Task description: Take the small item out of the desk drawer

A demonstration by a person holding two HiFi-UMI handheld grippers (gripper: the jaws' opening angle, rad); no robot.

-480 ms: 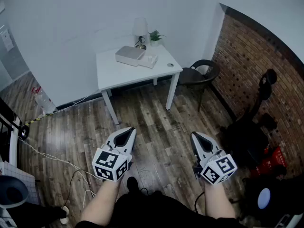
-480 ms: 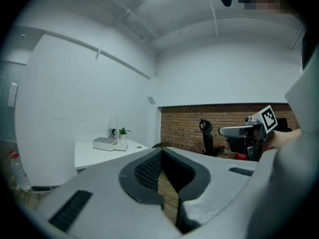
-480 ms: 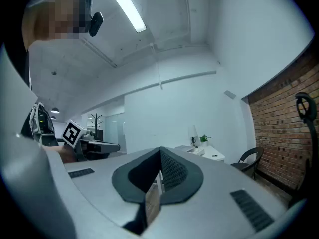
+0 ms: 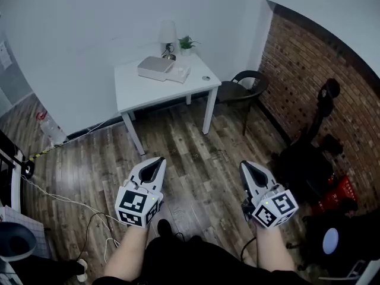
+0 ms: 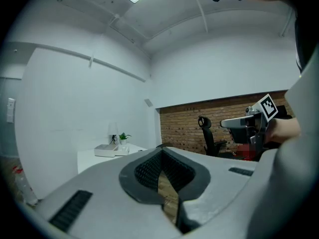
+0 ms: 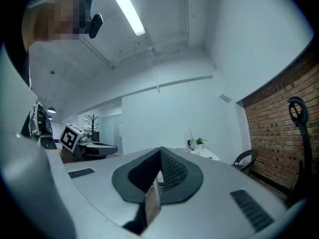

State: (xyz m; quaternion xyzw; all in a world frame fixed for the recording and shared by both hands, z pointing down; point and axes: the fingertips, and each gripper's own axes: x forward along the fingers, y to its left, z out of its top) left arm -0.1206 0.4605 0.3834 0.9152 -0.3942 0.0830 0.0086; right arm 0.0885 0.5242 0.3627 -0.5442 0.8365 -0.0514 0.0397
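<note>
black chair [image 4: 236, 92], brick wall [image 4: 309, 82], potted plant [image 4: 186, 42]

You have no readable words, numbers or brand names anywhere in view. The marker cube [image 4: 138, 206] on your left gripper [image 4: 155, 162] carries only black-and-white square patterns, no letters or digits. The marker cube [image 4: 274, 209] on your right gripper [image 4: 244, 166] is the same. A pale sheet [image 4: 5, 57] hangs on the wall [image 4: 71, 34] at the far left of the head view, and any print on it is too small to read.
</note>
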